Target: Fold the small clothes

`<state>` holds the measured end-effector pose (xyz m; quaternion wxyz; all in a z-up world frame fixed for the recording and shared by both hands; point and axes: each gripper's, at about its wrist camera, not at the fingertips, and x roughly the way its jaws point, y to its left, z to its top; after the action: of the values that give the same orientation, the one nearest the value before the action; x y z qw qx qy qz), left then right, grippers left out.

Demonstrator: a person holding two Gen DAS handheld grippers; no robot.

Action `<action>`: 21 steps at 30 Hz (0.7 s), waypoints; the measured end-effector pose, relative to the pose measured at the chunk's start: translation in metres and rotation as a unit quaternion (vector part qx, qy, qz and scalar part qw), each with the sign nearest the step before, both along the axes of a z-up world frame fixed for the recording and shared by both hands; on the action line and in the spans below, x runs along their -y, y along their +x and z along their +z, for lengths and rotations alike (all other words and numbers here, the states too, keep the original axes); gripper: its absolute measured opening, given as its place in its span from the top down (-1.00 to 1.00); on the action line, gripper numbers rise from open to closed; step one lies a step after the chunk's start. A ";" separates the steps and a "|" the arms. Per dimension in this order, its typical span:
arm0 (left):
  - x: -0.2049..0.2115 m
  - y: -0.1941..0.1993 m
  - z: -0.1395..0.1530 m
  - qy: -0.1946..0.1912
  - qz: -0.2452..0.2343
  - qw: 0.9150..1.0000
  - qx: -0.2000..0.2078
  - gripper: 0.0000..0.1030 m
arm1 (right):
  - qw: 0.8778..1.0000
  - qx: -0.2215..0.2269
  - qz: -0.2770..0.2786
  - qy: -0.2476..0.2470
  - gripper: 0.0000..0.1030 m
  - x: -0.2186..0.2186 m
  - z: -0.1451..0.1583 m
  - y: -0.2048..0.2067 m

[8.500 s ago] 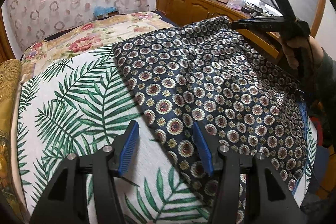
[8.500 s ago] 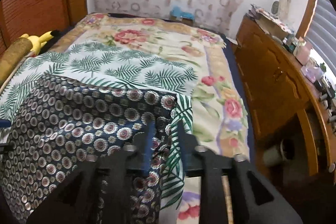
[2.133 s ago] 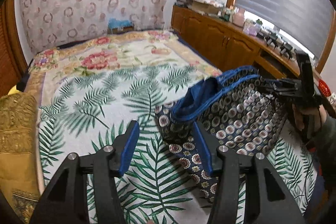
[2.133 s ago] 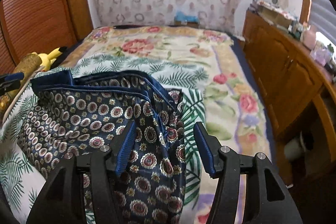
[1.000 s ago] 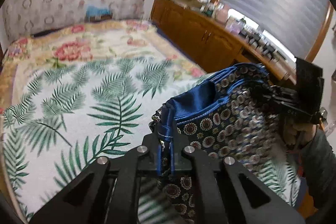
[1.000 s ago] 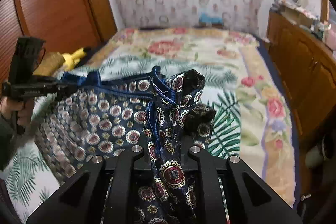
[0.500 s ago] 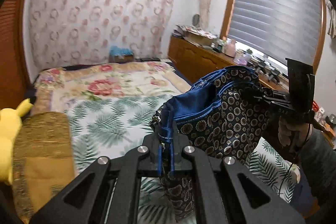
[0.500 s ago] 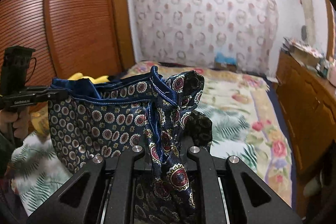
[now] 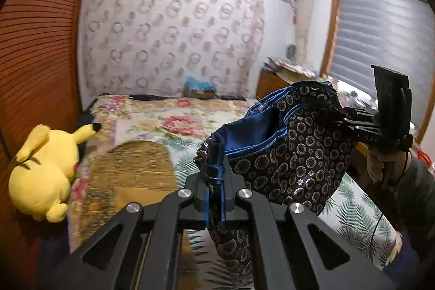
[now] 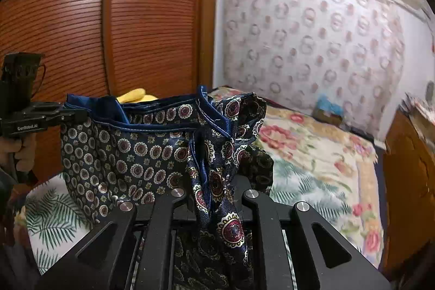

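Patterned cloth (image 9: 296, 154) lifted higher off bed (image 9: 163, 116); left hand-held gripper (image 9: 215, 181), right hand-held gripper (image 10: 214, 181) both clamping it.

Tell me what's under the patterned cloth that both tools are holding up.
Under the lifted patterned cloth lies the palm-leaf bedspread. The part directly beneath the hanging folds is covered, so anything there cannot be seen.

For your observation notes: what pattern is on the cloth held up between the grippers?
Navy cloth with round medallions and blue edging; clearest in the right wrist view.

Left gripper (image 9: 214, 181) and right gripper (image 10: 214, 181) raised level, well apart, jaws clamped tight, each gripped by 1 hand.
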<state>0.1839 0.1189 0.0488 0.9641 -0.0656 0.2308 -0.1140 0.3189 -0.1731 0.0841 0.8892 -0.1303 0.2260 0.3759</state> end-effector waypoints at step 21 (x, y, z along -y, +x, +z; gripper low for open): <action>-0.121 -0.033 -0.102 -0.071 0.196 0.978 -0.027 0.97 | 0.973 0.033 0.185 -0.138 0.81 -0.261 -0.012 0.055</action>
<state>0.1506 0.2401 -0.0530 0.9539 -0.1810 0.2309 0.0634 0.3734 0.0876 0.0720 0.7848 -0.3036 0.2183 0.4942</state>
